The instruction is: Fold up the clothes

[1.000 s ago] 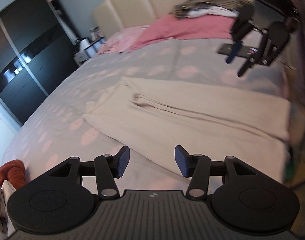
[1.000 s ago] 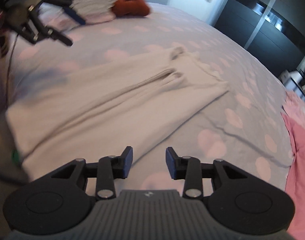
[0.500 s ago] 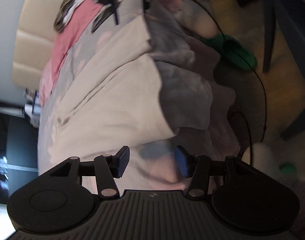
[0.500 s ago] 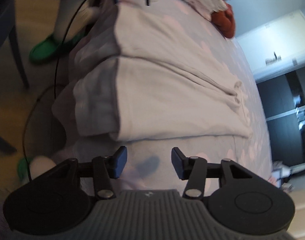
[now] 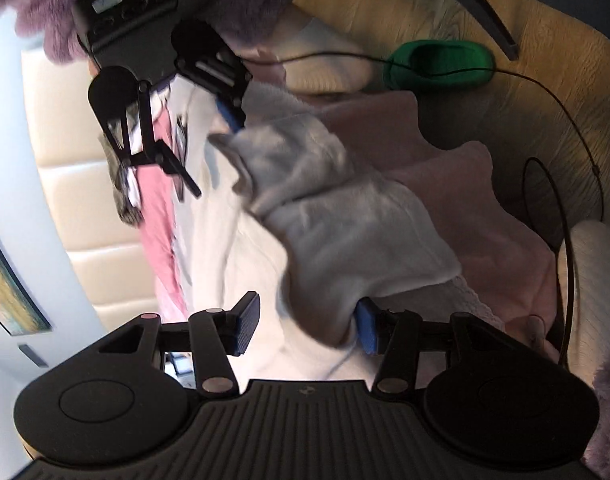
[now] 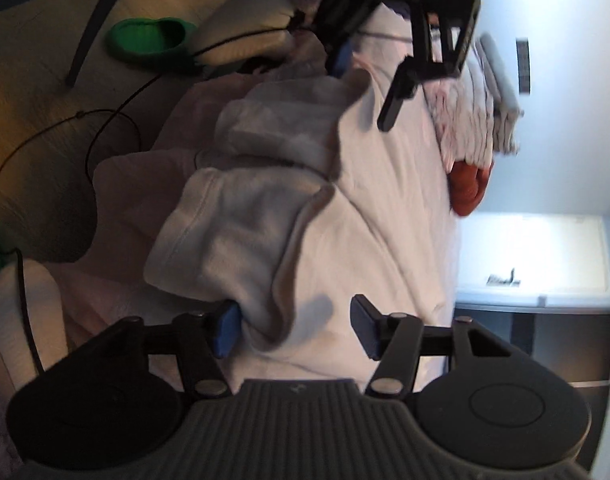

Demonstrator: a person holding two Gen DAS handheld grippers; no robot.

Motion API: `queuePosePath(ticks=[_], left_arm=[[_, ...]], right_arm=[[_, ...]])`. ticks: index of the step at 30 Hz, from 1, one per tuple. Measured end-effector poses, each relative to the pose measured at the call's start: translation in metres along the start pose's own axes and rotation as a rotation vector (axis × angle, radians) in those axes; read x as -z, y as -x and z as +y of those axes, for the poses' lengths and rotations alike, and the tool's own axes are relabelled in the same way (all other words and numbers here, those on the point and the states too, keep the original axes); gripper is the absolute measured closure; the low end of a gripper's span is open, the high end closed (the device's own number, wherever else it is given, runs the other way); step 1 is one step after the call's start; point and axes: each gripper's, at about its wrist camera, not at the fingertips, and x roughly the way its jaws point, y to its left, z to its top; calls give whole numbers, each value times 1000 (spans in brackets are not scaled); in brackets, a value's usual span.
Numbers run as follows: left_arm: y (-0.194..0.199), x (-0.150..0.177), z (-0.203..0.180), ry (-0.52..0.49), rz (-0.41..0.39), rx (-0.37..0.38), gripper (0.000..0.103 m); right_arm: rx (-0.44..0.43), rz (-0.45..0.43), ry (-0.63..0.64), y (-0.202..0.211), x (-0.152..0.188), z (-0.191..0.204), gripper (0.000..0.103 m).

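Note:
A cream garment (image 5: 345, 232) lies on the bed, its near edge draped over the side. In the left wrist view my left gripper (image 5: 307, 326) straddles that edge with its jaws apart: the right pad (image 5: 365, 326) touches the fold and the left pad stands clear. In the right wrist view the garment (image 6: 245, 220) bunches between the jaws of my right gripper (image 6: 295, 328), which are opening. Its left pad (image 6: 225, 330) is against the cloth. Each view shows the other gripper at the far end of the hem: the right gripper (image 5: 209, 148) and the left gripper (image 6: 367, 84).
A green slipper (image 5: 437, 64) (image 6: 149, 38) and a looping black cable (image 5: 565, 120) (image 6: 45, 132) lie on the wooden floor beside the bed. A pink garment (image 5: 157, 208) lies by the headboard. A rust-red garment (image 6: 469, 192) and stacked clothes (image 6: 477, 120) sit at the other end.
Both grippers rolled about a quarter turn and sank to the bed's near side. The garment's draped edge now sits between each pair of jaws. The right jaws have widened.

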Motion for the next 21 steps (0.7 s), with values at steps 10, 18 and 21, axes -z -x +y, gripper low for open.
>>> queuePosePath(ticks=[10,18,21], left_arm=[[10,3,31,228,-2,80,89],[22,24,97,624,16,106,92],[22,44,123,823,32,130,94]], right_arm=[[-47,-32,-143,11,-4,-30,89],[-5,-43,-345,25,4,-81,90],[-12,-41,-464,28,10,-103,90]])
